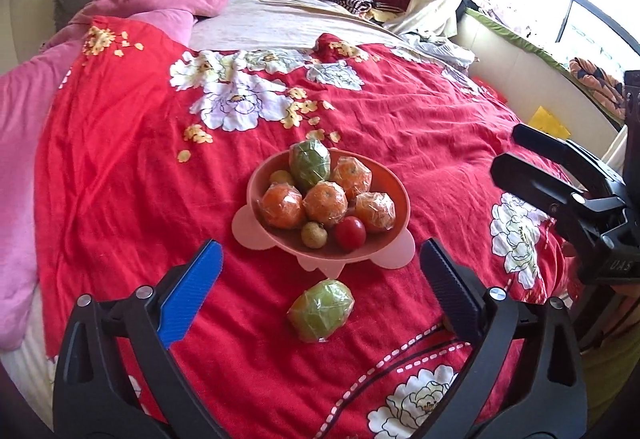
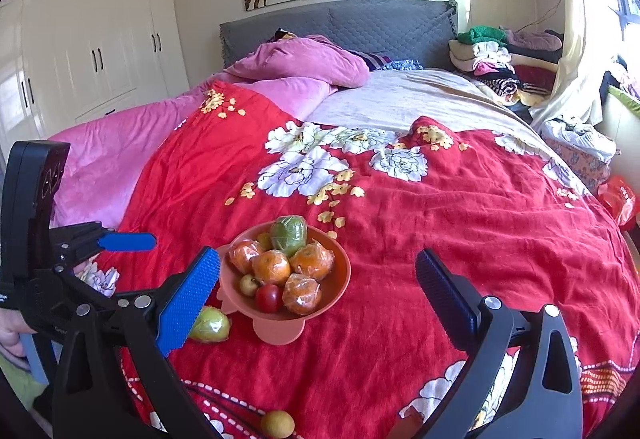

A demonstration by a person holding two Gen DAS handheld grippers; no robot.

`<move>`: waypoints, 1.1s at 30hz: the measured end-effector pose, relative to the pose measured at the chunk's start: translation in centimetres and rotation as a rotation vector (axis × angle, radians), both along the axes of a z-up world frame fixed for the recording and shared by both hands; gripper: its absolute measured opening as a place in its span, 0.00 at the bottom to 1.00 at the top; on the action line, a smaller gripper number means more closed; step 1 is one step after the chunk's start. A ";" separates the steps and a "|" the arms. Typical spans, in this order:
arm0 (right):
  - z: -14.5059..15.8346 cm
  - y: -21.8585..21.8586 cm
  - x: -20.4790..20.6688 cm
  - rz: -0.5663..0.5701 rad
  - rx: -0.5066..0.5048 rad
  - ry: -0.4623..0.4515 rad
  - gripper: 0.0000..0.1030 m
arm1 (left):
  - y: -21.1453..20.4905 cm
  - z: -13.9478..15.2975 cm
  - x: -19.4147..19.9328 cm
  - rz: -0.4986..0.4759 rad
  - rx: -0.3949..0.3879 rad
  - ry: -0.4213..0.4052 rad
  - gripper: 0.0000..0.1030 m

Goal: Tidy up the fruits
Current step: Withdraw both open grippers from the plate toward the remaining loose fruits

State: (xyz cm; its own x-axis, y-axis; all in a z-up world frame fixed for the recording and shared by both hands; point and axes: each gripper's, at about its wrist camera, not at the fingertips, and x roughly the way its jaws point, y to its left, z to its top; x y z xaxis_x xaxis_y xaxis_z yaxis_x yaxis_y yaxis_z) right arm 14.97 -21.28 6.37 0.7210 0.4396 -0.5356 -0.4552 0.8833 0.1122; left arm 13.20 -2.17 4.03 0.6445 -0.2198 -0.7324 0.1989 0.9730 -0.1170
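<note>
Both two-finger grippers, left point(image 1: 320, 275) and right point(image 2: 318, 279), gape with nothing between their pads. At twelve o'clock of the left one lies a plastic-wrapped green fruit point(image 1: 321, 310) on the red floral bedspread point(image 1: 120, 179), just short of the pink footed fruit bowl point(image 1: 394, 215). Only the right view shows a small yellow round fruit point(image 2: 277, 424) at six o'clock and white wardrobes point(image 2: 92, 39).

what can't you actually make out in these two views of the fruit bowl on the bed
- Wrapped green fruit on the bedspread: in the right wrist view the blue finger pad hides its left part.
- Small yellowish fruit in the bowl: left wrist view, mostly hidden behind the wrapped oranges; kind unclear.
- Yellow round fruit: cut off by the right wrist view's bottom edge.
- Pink bowl base: left wrist view, rim covers most of it.
</note>
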 end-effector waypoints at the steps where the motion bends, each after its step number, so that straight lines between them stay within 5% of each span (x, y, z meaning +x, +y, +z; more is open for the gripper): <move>1: 0.1 -0.1 -0.2 -0.005 0.005 -0.002 0.95 | 0.1 0.1 -0.1 0.002 0.001 -0.003 0.90; 12: -0.2 0.0 -2.1 0.027 -0.024 0.039 0.95 | 0.3 0.2 -1.4 0.021 0.037 -0.018 0.90; 33: -6.4 0.6 -4.9 0.055 -0.125 0.241 0.95 | 1.2 -2.9 -3.2 0.029 0.083 0.056 0.90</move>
State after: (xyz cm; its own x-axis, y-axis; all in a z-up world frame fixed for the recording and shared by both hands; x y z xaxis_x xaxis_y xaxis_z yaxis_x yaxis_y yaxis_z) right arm 10.02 -20.64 -0.06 0.5430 0.3944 -0.7413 -0.4760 0.8719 0.1152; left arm 10.04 -0.95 1.12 0.6070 -0.1389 -0.7825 0.1663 0.9850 -0.0459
